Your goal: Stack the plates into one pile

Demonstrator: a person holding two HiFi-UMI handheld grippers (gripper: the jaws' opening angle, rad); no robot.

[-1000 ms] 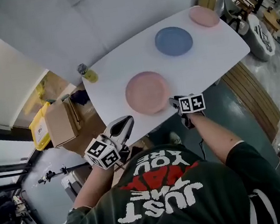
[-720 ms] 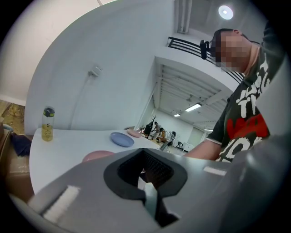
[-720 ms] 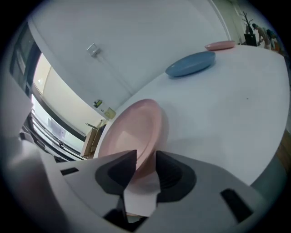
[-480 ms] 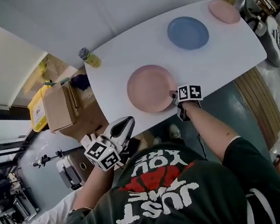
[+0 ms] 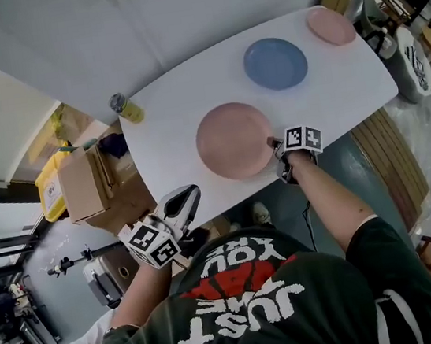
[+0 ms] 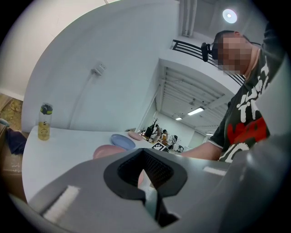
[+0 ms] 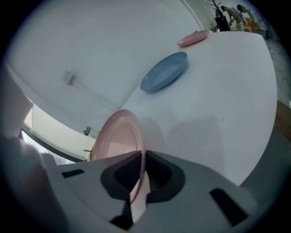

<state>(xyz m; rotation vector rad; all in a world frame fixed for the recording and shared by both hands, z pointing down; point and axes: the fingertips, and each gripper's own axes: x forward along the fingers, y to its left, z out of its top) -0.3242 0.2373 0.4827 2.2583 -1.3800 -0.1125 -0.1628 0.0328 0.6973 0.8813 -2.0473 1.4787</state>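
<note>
Three plates lie on the white table [image 5: 340,98]: a large pink plate [image 5: 235,140] near the front edge, a blue plate [image 5: 275,63] beyond it, and a small pink plate [image 5: 331,25] at the far corner. My right gripper [image 5: 276,145] has just been closing, and its jaws now pinch the near right rim of the large pink plate [image 7: 118,136]. In the right gripper view, that rim runs between the right gripper's [image 7: 138,175] pads. My left gripper [image 5: 185,201] hangs shut and empty off the table's front left edge. In the left gripper view, the left gripper [image 6: 146,179] points across the table.
A yellow-filled bottle [image 5: 129,109] stands at the table's left far corner. Cardboard boxes [image 5: 82,186] and a yellow bin sit on the floor to the left. A wooden bench [image 5: 388,151] runs along the right side below the table.
My right gripper slid up to the large pink plate's rim and its jaws closed on it. The left gripper dropped slightly and stayed shut.
</note>
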